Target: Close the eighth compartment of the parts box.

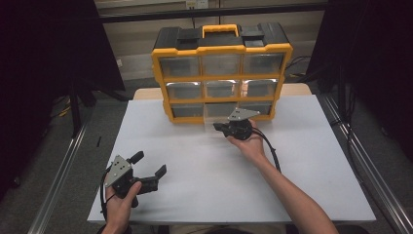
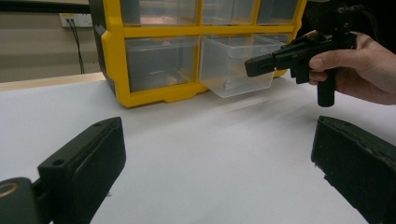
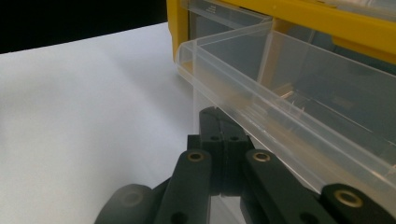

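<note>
A yellow and black drawer organizer [image 1: 221, 49] stands at the back of the white table [image 1: 204, 170]. Its bottom middle clear drawer [image 2: 233, 65] is pulled partway out. My right gripper [image 1: 217, 126] is shut and points left along that drawer's front. In the right gripper view its tips [image 3: 215, 114] sit just under the drawer's rim [image 3: 299, 102], and I cannot tell whether a thin lip is pinched. My left gripper [image 1: 150, 163] is held open over the table's front left, with nothing between its jaws. It faces the organizer [image 2: 154, 93] and the right gripper [image 2: 250, 65].
The other drawers of the organizer are pushed in and look clear-fronted. A black cable [image 1: 272, 151] trails from the right gripper along the forearm. Dark curtains and metal rails [image 1: 63, 165] flank the table on both sides.
</note>
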Demonstrator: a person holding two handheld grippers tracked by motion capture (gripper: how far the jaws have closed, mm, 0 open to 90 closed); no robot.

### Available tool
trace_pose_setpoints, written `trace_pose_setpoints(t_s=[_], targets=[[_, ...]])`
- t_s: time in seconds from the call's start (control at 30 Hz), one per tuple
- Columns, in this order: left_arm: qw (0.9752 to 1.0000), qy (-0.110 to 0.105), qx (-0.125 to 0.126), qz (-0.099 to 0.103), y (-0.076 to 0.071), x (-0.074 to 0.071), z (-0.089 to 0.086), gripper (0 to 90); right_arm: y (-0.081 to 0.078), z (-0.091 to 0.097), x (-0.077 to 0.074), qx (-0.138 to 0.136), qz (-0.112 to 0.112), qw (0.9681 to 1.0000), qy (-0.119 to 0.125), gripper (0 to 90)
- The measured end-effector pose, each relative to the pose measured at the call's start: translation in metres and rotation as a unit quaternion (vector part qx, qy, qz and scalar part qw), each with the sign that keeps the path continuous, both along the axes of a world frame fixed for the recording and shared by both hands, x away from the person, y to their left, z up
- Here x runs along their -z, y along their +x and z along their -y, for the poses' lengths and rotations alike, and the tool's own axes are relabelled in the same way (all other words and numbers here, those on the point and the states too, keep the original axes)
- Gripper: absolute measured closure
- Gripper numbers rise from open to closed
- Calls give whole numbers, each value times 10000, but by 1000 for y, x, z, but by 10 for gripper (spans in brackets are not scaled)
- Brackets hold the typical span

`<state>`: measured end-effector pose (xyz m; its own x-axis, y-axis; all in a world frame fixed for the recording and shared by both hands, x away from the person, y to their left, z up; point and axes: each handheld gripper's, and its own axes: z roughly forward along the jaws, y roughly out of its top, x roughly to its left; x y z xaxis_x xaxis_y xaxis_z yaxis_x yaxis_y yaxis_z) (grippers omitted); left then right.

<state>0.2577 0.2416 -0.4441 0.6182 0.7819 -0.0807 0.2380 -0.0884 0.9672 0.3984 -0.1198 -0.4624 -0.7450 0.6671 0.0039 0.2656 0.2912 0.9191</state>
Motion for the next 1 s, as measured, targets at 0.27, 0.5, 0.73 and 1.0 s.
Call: trace_pose_setpoints(t_s=[0.27,0.5,0.73,1.0], targets=[[10000,8,-14,8,0,0,0,33,3,1,1,52,36,10000,1,900],[10000,11,-1,1,0,0,1,32,6,0,1,65,50,10000,18,900],[10000,6,2,6,0,0,1,33,8,-1,0,75,52,10000,23,900],[10000,2,8,11,0,0,0,33,11,-2,0,86,47,9999,22,900]])
